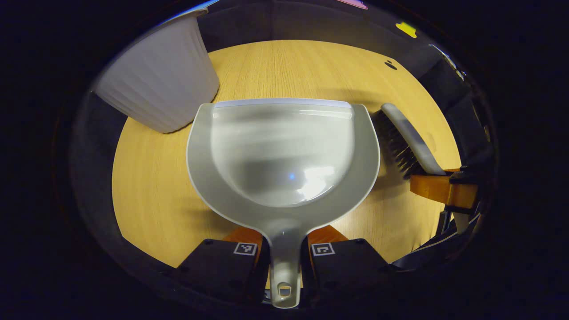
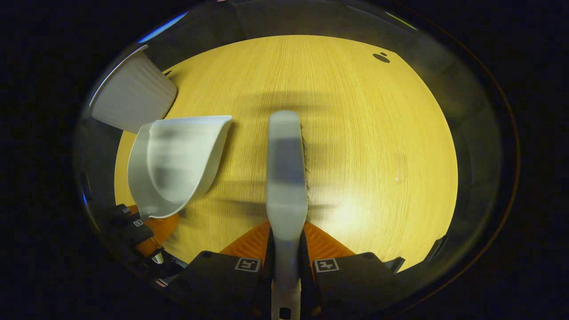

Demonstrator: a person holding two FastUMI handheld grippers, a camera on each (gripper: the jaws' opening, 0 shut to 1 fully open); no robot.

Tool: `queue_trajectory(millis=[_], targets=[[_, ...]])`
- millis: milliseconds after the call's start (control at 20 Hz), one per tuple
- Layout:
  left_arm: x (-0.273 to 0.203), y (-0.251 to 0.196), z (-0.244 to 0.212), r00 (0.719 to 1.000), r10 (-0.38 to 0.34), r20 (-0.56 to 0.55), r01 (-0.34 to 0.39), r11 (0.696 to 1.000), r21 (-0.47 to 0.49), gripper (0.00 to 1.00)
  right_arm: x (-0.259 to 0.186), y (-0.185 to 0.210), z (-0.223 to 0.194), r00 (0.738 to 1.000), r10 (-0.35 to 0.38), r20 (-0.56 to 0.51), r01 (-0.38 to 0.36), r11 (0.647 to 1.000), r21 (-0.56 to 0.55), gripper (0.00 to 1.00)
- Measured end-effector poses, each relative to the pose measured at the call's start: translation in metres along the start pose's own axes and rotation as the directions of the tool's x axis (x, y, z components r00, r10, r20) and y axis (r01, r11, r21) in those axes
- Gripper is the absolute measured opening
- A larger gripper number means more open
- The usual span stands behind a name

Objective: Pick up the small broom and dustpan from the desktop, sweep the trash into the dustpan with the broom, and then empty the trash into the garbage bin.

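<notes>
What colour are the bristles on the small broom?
Dark, black or nearly so. The broom's bristles show best in the left gripper view.

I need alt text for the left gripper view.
The left gripper holds a grey dustpan by its handle above a wooden desktop. A white ribbed bin stands behind on the left; a broom is at right.

A light wood-grain desktop (image 1: 284,66) is seen across the middle of both views, with grain running away from the camera. A small dark hole (image 2: 381,57) is noted at its upper right. Dark booth wall (image 1: 275,22) is seen beyond the far edge. A bright glare patch (image 2: 351,213) is recorded lower right of centre in the right gripper view.
</notes>
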State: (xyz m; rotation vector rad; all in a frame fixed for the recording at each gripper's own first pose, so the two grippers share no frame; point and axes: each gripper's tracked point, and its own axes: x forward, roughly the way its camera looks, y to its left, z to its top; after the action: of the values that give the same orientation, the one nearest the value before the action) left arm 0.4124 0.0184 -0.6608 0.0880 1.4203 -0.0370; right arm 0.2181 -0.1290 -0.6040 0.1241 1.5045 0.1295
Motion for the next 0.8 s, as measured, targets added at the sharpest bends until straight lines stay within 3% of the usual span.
queue_trajectory(millis=[200,300,350,400,800], targets=[[-0.002,0.003,0.005,0.998,-0.031,-0.054,0.029,0.999,-0.034,0.28,0.011,0.000,0.000,0.999,-0.013,-0.046,0.014,1.000,0.020,0.25],[-0.003,0.002,0.007,0.997,-0.030,-0.071,0.027,0.999,-0.035,0.28,0.015,-0.001,-0.005,0.998,-0.025,-0.063,0.025,1.000,0.004,0.29],[-0.003,0.001,0.007,0.996,-0.034,-0.080,0.031,0.999,-0.038,0.27,0.015,-0.002,-0.007,0.997,-0.025,-0.072,0.025,1.000,-0.001,0.26],[-0.007,0.002,0.010,0.997,-0.031,-0.071,0.029,0.999,-0.034,0.28,0.017,-0.002,-0.009,0.997,-0.025,-0.079,0.025,1.000,-0.001,0.29],[-0.008,0.008,0.005,0.996,-0.006,-0.093,0.008,1.000,0.023,0.33,0.014,0.003,-0.010,0.996,0.003,-0.085,-0.005,0.999,-0.033,0.27]])
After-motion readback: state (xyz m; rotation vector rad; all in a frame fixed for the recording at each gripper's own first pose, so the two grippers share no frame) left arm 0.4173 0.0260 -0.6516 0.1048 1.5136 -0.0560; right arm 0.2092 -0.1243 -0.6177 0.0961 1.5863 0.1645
